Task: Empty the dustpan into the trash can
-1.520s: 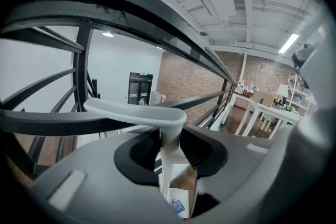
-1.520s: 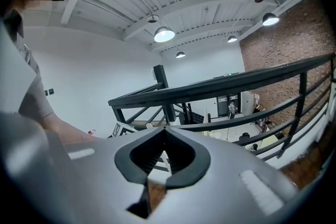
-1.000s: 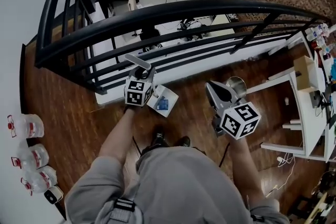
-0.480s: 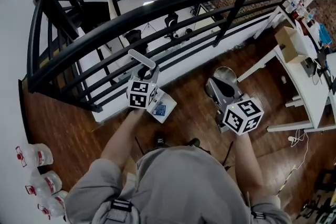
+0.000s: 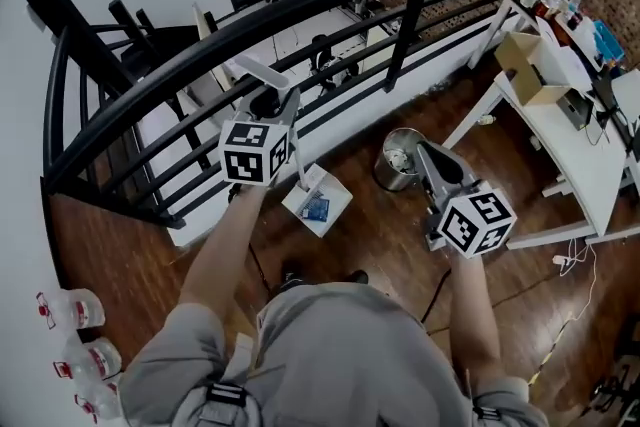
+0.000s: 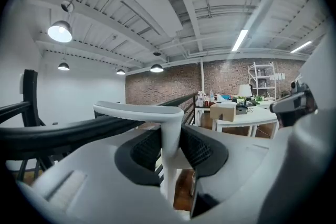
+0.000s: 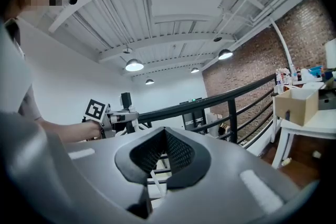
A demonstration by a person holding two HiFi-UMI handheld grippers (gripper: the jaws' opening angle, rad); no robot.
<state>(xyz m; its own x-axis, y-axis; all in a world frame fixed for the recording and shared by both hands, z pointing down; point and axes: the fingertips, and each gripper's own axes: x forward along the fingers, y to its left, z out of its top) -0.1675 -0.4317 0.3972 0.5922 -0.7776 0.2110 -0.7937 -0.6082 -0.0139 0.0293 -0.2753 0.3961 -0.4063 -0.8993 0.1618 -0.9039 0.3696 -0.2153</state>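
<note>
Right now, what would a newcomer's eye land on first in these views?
The white dustpan stands out first: it hangs over the wood floor by its long handle, clamped in the left claw, close to the black railing. Just right of it stands the shiny metal trash can, with the right claw shut and empty beside it.

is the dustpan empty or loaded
Loaded: a blue scrap lies in the dustpan, which the left hand-held gripper holds beside the trash can, not over it.
</note>
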